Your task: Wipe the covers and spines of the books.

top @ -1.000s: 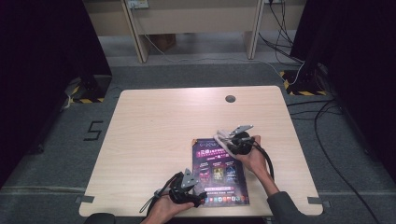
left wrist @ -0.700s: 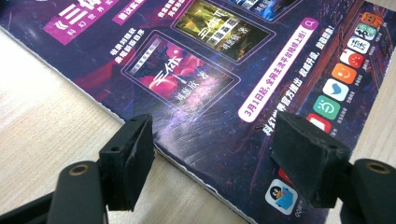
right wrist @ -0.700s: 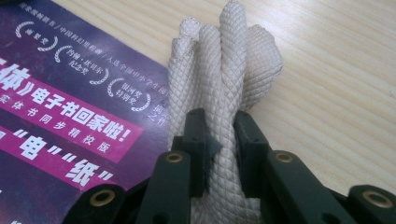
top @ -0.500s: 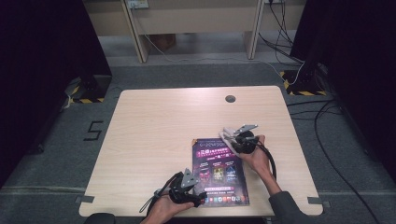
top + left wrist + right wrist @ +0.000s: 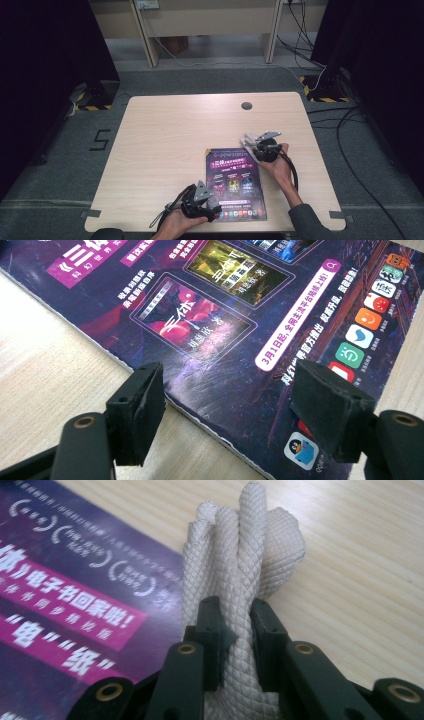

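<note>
Rope (image 5: 235, 565): white braided bundle, several strands bunched together, pinched in my right gripper (image 5: 235, 635). Both pads press into the strands, so the jaws are squeezed tight on it. In the high view the rope (image 5: 248, 142) sits at the far right corner of the poster (image 5: 235, 182), bundle end over the poster's edge and the bare wood beside it. Can't tell whether it touches the surface.

Right gripper (image 5: 265, 149) is just off the poster's top right corner, my hand behind it, cable looping back along the wrist.

Left gripper (image 5: 227, 405): jaws spread wide, nothing between them. They straddle the poster (image 5: 215, 330) near its bottom left corner, one pad over the edge, the other over the row of app icons. In the high view it (image 5: 202, 202) sits at the poster's near left corner.

Poster is dark purple, lying flat on the light wooden table (image 5: 165, 140), toward the near right part. Round cable hole (image 5: 246, 106) at the far edge, well apart from everything.
</note>
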